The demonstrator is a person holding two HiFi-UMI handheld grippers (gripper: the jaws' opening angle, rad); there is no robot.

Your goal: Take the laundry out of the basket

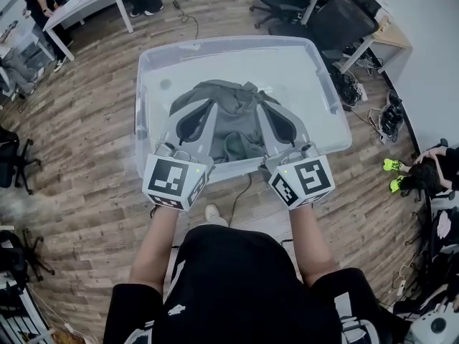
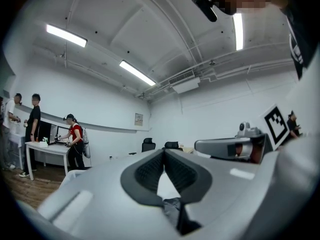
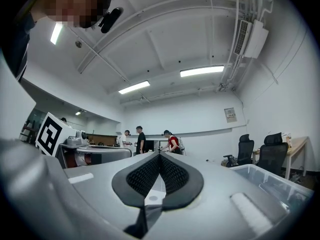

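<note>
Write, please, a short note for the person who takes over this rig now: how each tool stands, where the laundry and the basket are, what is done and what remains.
Left tool: shut, pinching a fold of the grey garment.
Right tool: shut on the other side of the same garment.
Garment: hangs bunched between the two tools, over the clear plastic basket, which stands on the wood floor. I cannot tell whether its lower part touches the basket's bottom.
Done: the garment is gripped by both tools.
Left: carry it out over the rim and put it down outside. No other laundry shows in the basket.
</note>
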